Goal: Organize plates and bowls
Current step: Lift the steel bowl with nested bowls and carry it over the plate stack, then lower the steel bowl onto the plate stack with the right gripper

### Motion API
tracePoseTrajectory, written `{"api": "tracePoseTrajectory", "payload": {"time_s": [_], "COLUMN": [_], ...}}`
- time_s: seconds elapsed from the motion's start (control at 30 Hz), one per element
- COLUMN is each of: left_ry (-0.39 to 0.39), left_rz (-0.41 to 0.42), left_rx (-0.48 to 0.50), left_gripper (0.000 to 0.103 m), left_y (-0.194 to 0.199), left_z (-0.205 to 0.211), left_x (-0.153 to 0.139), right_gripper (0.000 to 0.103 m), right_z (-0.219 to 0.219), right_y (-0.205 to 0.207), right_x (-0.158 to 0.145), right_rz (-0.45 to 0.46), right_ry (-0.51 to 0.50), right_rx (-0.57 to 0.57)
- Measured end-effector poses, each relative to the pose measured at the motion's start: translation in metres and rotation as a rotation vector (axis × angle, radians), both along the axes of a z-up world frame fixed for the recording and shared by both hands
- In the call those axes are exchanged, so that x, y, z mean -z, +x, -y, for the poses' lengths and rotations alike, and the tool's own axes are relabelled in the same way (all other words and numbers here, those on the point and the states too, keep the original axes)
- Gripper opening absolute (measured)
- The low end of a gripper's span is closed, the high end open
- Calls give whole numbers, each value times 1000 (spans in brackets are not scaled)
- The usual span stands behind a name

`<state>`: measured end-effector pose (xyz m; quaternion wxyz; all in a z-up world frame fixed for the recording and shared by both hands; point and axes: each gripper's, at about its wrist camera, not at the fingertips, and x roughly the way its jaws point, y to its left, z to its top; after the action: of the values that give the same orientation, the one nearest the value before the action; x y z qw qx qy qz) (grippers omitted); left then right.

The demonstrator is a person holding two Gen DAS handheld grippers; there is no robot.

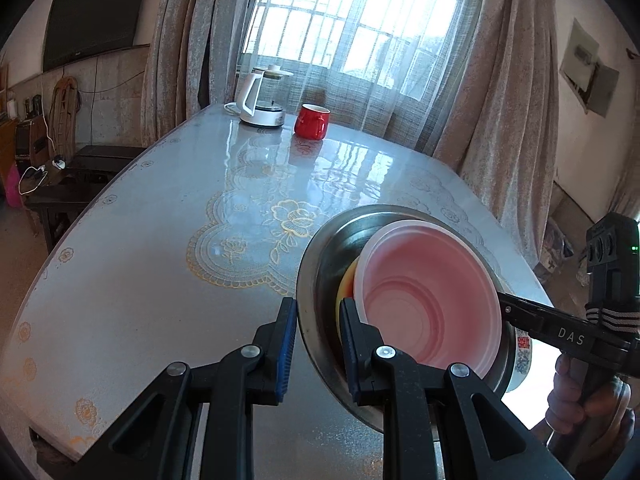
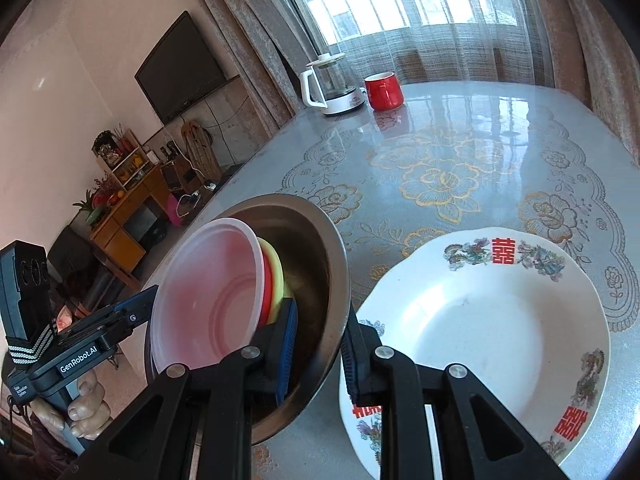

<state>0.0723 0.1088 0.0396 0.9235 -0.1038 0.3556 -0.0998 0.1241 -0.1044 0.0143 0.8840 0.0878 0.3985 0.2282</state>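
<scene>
steel bowl [image 1: 320,264]: gripped on its rim from both sides and tilted above the table [image 1: 160,240], with smaller bowls nested inside.
left gripper [image 1: 318,348]: narrow, its blue pads pinching the steel rim, one inside and one outside.
right gripper [image 2: 318,354]: narrow too, clamped on the opposite rim.
pink bowl [image 2: 208,296]: translucent, topmost in the nest, leaning toward the left gripper.
yellow bowl [image 2: 276,272]: under the pink one; a red edge shows between them.
white plate [image 2: 500,320]: on the table, just beside the steel bowl, with red characters and dragons.
red mug [image 1: 312,120]: far end, beside the kettle [image 1: 262,98].
</scene>
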Motion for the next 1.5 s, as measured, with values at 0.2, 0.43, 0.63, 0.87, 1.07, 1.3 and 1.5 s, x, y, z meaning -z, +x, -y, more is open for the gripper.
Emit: {"api": "tracePoseTrajectory", "payload": {"time_s": [0.2, 0.43, 0.63, 0.87, 1.07, 1.3, 1.5], "left_ry": [-9, 11, 32, 51, 61, 82, 57], "left_rz": [10, -8, -36, -81, -99, -99, -110], "left_rx": [80, 163, 200, 207, 224, 230, 230], "left_gripper": [21, 21, 21, 21, 22, 22, 22], "left_y": [14, 30, 42, 49, 48, 46, 44], "left_z": [40, 91, 120, 134, 141, 147, 143], "left_x": [-10, -9, 1, 16, 23, 27, 27], "right_gripper": [22, 22, 22, 22, 22, 22, 22], "right_z": [43, 90, 120, 129, 133, 138, 139], "right_y": [-9, -16, -19, -15, -15, -17, -17], "right_x": [-8, -4, 7, 20, 31, 32, 33], "right_rz": [22, 13, -12, -39, -63, -58, -62], "right_ry": [10, 8, -2, -25, -43, -47, -29], "right_rx": [95, 205, 273, 293, 318, 334, 331]}}
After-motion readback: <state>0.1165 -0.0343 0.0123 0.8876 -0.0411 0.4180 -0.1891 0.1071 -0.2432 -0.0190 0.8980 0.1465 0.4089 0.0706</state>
